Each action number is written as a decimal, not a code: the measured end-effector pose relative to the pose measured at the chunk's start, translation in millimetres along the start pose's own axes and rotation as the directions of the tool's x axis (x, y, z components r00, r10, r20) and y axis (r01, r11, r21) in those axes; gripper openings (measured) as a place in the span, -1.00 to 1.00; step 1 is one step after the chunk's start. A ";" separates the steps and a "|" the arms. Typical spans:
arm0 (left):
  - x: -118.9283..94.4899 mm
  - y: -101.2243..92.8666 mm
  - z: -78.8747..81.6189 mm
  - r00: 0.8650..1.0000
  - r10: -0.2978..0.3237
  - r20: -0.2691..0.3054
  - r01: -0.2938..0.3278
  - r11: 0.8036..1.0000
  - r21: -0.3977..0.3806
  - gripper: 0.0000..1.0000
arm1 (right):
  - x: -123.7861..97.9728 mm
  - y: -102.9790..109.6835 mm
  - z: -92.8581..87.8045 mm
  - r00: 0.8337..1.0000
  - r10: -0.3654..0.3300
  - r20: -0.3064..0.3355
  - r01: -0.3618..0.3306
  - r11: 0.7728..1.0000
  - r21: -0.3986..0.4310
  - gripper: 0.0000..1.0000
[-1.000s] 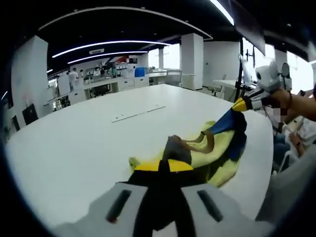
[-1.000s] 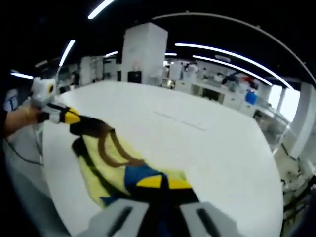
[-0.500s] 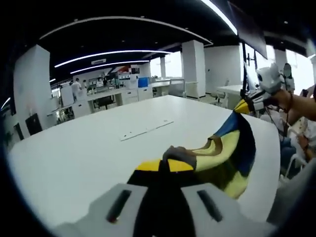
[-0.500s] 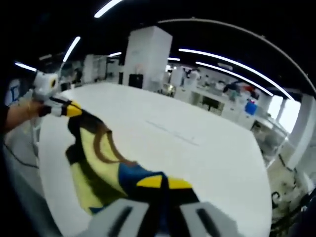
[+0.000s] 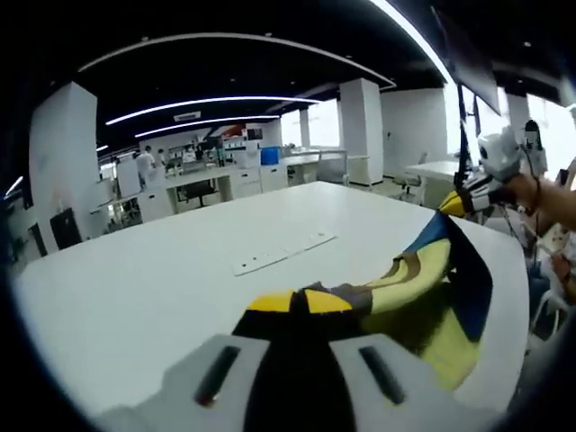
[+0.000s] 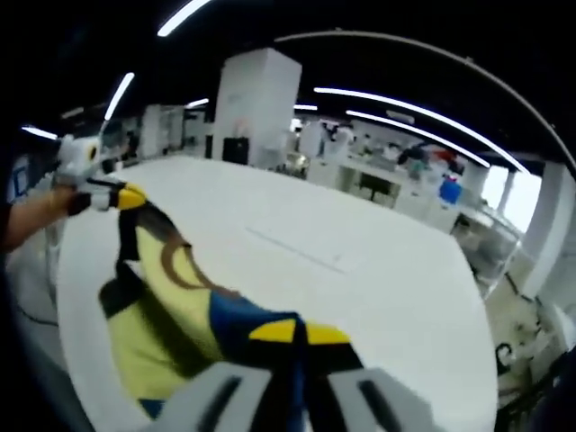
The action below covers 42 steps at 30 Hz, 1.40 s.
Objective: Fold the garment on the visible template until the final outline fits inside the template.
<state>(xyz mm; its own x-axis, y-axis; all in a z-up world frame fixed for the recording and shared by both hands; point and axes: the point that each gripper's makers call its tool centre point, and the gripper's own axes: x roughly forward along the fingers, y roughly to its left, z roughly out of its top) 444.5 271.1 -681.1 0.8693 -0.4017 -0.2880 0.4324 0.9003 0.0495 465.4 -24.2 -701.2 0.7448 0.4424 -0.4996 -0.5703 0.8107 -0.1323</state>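
Left tool: yellow-tipped jaws together, clamped on one edge of the yellow, blue and grey-brown fabric garment. From there the cloth runs away to the right and far side, up to the right tool, which shows at the right of the left gripper view with a hand behind it.

Right tool: yellow tips together, clamped on a blue part of the garment. In the right gripper view the cloth stretches left and away to the left tool, which grips the far end; a forearm leads off to the left edge.

Garment hangs between the two tools, slung in a loose band over the near edge of the large white worktop; whether its lowest part touches the surface cannot be told.

Pale flat strips lie on the worktop well beyond the garment, also seen as a thin line in the right gripper view.

Background: white pillar, benches, ceiling light strips.
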 end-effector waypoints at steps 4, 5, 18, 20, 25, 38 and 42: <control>15.9 14.8 -0.6 1.000 0.016 0.011 -0.015 0.999 -0.035 -1.00 | 12.5 -9.9 3.1 1.000 -0.017 0.006 0.016 1.000 0.021 -1.00; 18.7 17.2 -1.1 1.000 0.020 0.014 -0.019 0.999 -0.045 -1.00 | 15.1 -11.4 3.2 1.000 -0.019 0.004 0.019 0.999 0.028 -1.00; 60.8 45.1 -22.1 0.999 0.039 -0.007 -0.039 0.994 -0.100 -1.00 | 63.9 -38.7 6.2 0.998 -0.064 0.007 0.063 0.997 0.048 -1.00; 66.8 48.4 -23.7 0.999 0.045 -0.004 -0.045 0.994 -0.099 -1.00 | 70.3 -41.8 6.6 0.997 -0.071 0.016 0.070 0.996 0.061 -1.00; 86.8 57.6 -32.1 0.998 0.065 -0.014 -0.066 0.993 -0.100 -1.00 | 89.4 -54.5 6.2 0.994 -0.107 0.031 0.104 0.991 0.080 -1.00; 127.4 79.7 -64.7 0.994 0.095 -0.050 -0.103 0.974 -0.203 -1.00 | 138.7 -69.4 -15.8 0.988 -0.154 0.006 0.150 0.972 0.180 -1.00; 134.2 79.8 -76.9 0.992 0.094 -0.087 -0.109 0.976 -0.187 -1.00 | 153.7 -69.8 -21.9 0.988 -0.155 -0.005 0.153 0.971 0.182 -1.00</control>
<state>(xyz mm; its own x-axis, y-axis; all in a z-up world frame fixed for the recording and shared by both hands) 577.3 301.9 -789.4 0.8821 -0.2991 -0.3640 0.2827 0.9541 -0.0989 612.0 -21.2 -787.6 0.8221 0.3097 -0.4777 -0.3769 0.9249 -0.0491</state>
